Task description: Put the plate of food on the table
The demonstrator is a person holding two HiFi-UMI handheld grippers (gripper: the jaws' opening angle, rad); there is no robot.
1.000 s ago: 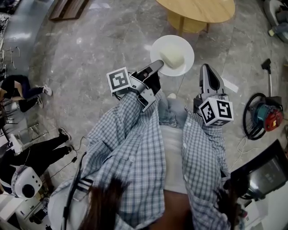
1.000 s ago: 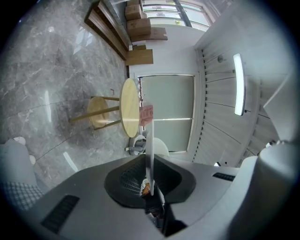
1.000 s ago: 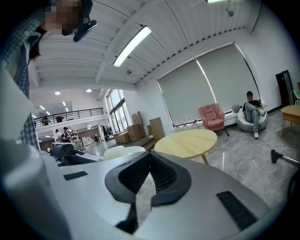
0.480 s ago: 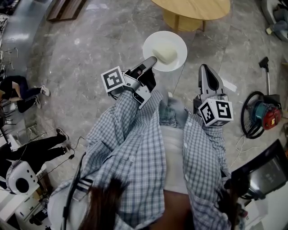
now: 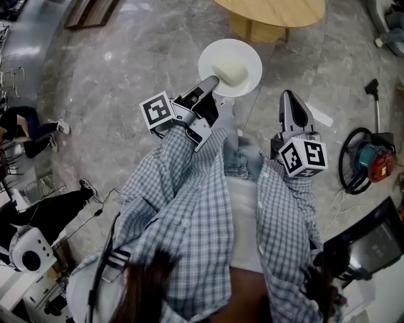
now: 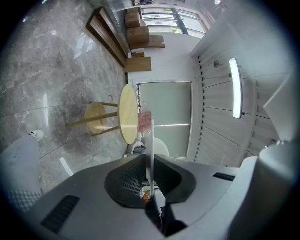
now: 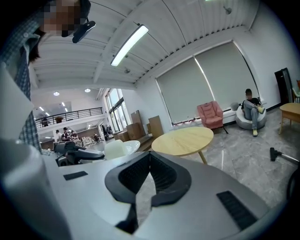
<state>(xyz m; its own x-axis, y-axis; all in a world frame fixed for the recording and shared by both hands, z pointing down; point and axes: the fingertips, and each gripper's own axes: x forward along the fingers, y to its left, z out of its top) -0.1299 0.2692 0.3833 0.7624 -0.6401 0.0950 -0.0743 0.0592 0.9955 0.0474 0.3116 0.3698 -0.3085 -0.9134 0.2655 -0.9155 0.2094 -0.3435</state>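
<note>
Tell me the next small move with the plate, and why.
Probably carry the plate forward toward the round wooden table: the left gripper is clamped on its rim, and the plate, with its pale food, hangs over the floor, short of the tabletop.

Grey marble floor (image 5: pixel 126 63), round wooden table (image 5: pixel 278 9) standing at its far edge, vacuum cleaner (image 5: pixel 379 165) lying near its right edge.

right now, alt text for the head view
The left gripper holds a white plate of pale food by its rim above a marble floor, short of a round wooden table. The right gripper is shut and empty.
</note>
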